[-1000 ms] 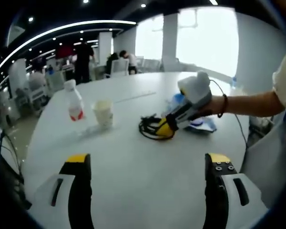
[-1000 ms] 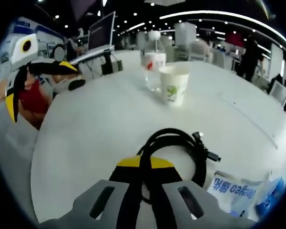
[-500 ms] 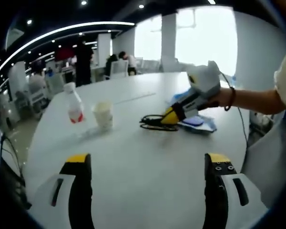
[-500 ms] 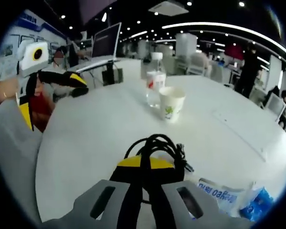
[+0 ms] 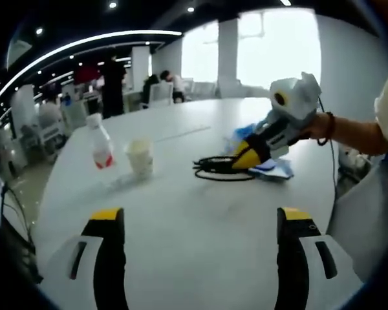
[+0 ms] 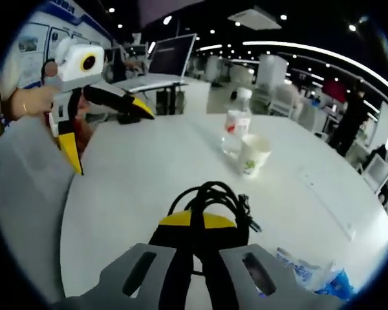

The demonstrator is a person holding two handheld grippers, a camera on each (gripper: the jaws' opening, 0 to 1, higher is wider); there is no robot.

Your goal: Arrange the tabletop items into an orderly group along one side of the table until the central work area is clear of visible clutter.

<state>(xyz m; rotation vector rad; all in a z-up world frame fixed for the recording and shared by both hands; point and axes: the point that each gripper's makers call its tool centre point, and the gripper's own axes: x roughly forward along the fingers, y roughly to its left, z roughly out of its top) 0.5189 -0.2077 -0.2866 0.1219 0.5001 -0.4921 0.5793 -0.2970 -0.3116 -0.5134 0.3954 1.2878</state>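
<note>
My right gripper [image 6: 196,221] is shut on a coiled black cable [image 6: 210,196], held over the white table [image 6: 129,187]. From the left gripper view, that right gripper [image 5: 246,157] comes in from the right with the cable [image 5: 215,170] hanging low at its tip; whether the coil touches the table I cannot tell. My left gripper [image 5: 200,218] stands open over bare tabletop, nothing between its fingers; it appears as the left gripper [image 6: 113,142] at upper left in the right gripper view. A clear bottle [image 5: 101,141] and a paper cup [image 5: 140,155] stand together.
Blue-and-white packets [image 5: 275,169] lie just behind the cable, also seen as packets [image 6: 310,274] at lower right. A person's sleeve and forearm [image 5: 349,132] reach in from the right. A monitor [image 6: 171,57] stands on a far desk. People and chairs fill the background.
The right gripper has lifted and drawn back toward the packets, carrying the cable with it. The left gripper, bottle and cup have stayed put.
</note>
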